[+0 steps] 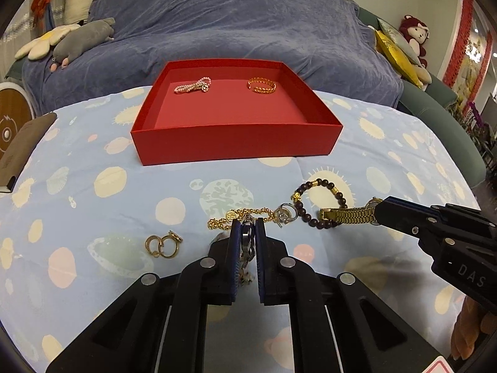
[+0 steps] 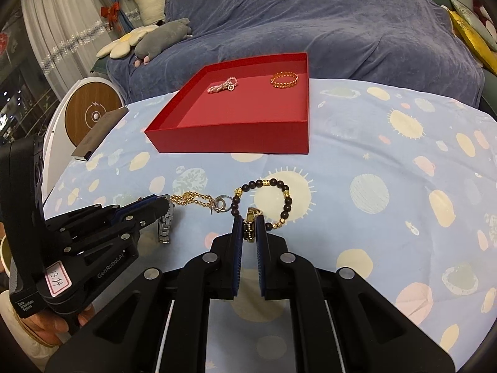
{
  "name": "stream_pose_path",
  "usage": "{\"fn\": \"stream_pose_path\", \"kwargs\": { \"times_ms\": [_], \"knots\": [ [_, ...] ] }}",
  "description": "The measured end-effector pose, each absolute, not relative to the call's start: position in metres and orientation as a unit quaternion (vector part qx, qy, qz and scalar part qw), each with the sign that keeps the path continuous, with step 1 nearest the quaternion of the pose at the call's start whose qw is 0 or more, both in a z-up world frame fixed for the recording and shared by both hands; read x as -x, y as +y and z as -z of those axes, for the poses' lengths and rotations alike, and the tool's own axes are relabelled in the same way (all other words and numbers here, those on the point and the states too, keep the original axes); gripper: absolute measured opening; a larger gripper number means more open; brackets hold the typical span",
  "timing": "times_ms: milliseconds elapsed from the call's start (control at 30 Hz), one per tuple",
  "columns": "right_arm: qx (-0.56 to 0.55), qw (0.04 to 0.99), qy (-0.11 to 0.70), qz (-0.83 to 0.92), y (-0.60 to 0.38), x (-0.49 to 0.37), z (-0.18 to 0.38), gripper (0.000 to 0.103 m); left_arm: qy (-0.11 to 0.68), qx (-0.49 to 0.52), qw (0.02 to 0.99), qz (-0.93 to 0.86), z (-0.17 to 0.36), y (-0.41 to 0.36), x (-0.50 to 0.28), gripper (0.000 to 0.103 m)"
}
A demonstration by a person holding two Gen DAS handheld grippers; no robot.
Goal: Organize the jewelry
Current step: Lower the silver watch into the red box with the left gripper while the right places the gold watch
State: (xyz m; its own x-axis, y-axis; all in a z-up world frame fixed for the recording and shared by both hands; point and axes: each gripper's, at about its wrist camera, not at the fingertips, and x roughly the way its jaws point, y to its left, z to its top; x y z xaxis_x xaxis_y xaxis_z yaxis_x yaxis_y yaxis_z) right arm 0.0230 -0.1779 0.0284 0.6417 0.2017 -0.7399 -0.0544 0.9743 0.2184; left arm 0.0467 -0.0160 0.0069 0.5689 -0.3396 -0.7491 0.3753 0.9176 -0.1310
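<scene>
Now left claw [image 1: 248, 233] pinching silver watch [image 2: 164, 227], right claw [image 2: 248, 227] clamping gold watch [image 1: 348, 216]

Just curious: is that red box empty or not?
Not empty: the red box holds a pearl bracelet and a gold bangle.

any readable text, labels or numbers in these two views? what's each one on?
"DAS": side of the right gripper.
"GenRobot.AI": body of the left gripper.
"13.14": handwritten sticker on the left gripper.
"Data Acquisition System": small print on its handle end.
Gold charm on the chain: character too small to read.
</scene>
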Motion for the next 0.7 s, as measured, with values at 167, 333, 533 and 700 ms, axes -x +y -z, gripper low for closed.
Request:
{"fn": "stream_pose_path", "kwargs": {
  "times_ms": [167,333,533,700],
  "knots": [
    [-0.094,0.911,0.394,-0.080,-0.180,-0.016,-0.050,0.008,0.407,0.018,0.887,0.218,-0.033,0.003,-0.039,0.007],
    [-0.091,0.919,0.373,-0.088,-0.180,-0.013,-0.070,0.008,0.394,0.036,0.891,0.222,-0.054,0.016,-0.036,0.007],
    [-0.094,0.923,0.360,-0.095,-0.185,-0.036,-0.097,0.008,0.377,0.045,0.900,0.215,-0.082,0.025,-0.057,0.006],
    [-0.078,0.930,0.348,-0.089,-0.186,-0.087,-0.118,0.008,0.349,0.017,0.913,0.211,-0.113,0.016,-0.097,0.006]
  ]
}}
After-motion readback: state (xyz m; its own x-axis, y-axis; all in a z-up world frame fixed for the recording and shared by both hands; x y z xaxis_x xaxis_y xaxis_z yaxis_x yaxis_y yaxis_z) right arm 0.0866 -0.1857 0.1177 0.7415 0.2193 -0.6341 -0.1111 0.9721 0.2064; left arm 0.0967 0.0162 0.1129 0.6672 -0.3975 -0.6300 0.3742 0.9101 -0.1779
